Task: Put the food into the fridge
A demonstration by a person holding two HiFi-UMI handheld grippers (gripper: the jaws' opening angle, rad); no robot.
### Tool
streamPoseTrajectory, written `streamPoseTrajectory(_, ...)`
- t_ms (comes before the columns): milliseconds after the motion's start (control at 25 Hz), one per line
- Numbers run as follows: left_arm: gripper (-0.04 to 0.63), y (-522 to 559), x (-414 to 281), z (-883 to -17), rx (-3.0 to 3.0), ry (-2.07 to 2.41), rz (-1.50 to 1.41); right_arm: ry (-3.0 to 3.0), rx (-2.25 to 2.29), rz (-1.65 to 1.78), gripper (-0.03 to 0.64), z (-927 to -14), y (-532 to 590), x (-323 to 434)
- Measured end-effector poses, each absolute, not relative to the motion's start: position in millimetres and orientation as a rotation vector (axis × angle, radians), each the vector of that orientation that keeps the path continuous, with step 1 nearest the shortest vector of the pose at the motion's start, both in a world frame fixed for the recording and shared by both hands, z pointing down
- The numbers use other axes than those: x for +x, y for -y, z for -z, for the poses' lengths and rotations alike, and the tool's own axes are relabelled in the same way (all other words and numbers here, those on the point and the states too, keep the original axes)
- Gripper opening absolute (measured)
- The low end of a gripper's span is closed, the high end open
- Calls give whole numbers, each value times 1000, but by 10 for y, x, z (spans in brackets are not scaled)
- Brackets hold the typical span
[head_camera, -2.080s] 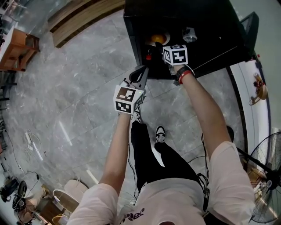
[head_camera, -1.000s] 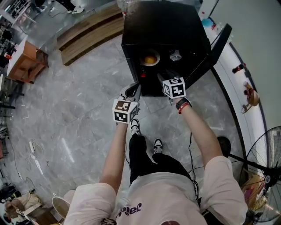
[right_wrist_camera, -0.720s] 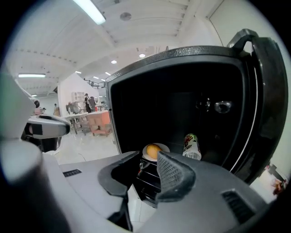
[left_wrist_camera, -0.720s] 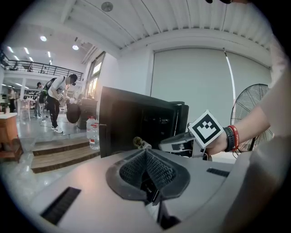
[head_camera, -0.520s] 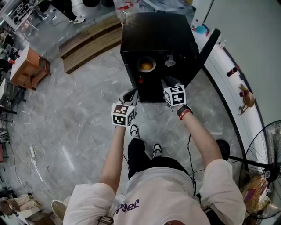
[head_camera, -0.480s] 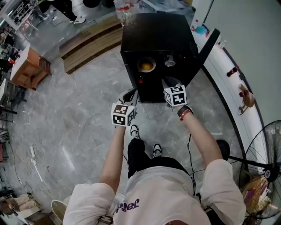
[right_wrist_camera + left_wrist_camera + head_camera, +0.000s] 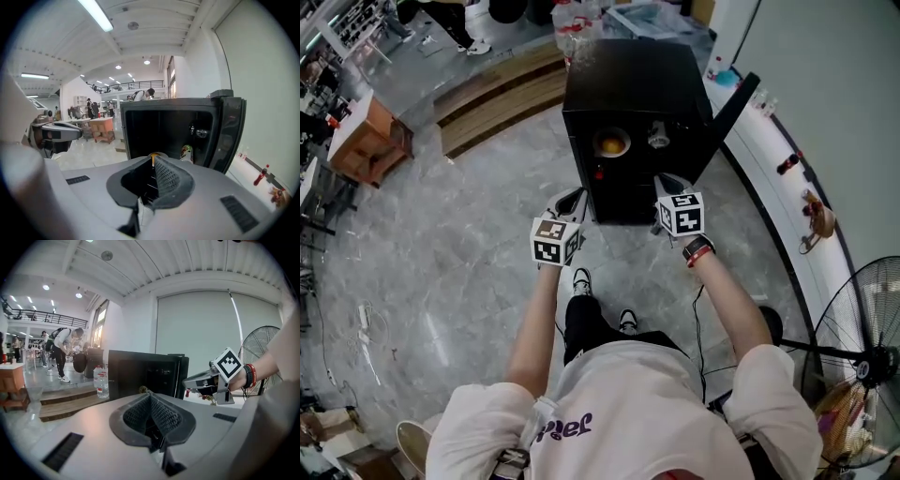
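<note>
Food (image 7: 613, 145), orange lump in a pale bowl (image 7: 601, 141), is inside black box fridge (image 7: 637, 75) ahead of the jaws. Left gripper (image 7: 570, 198) closed, empty; right gripper (image 7: 667, 180) just closed on nothing. Placing looks done; next push open black door (image 7: 727, 112), right of the jaws, to

White T-shirt (image 7: 647, 412), black trousers (image 7: 581, 328), black-and-white shoes (image 7: 579, 279), red wristband (image 7: 697, 250)

Grey marble floor (image 7: 469, 253) carries it all. Black fridge (image 7: 637, 75) stands far centre, door (image 7: 729, 114) swung open to right. Wooden step (image 7: 492, 98) runs far left, just beside fridge. Orange wooden table (image 7: 366, 136) at left edge. Fan (image 7: 862, 361) stands near right.
</note>
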State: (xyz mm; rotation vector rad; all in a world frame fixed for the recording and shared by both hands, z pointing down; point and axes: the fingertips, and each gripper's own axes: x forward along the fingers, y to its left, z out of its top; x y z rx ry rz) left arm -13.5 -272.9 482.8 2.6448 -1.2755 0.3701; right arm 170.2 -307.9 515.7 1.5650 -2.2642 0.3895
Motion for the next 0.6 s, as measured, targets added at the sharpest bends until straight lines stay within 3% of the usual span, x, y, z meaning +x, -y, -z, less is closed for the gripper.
streamPoseTrajectory(600,18,2281,-366,-4470,2636,1430,-362,2340,1617,-338,-2,-4625,2464,1790)
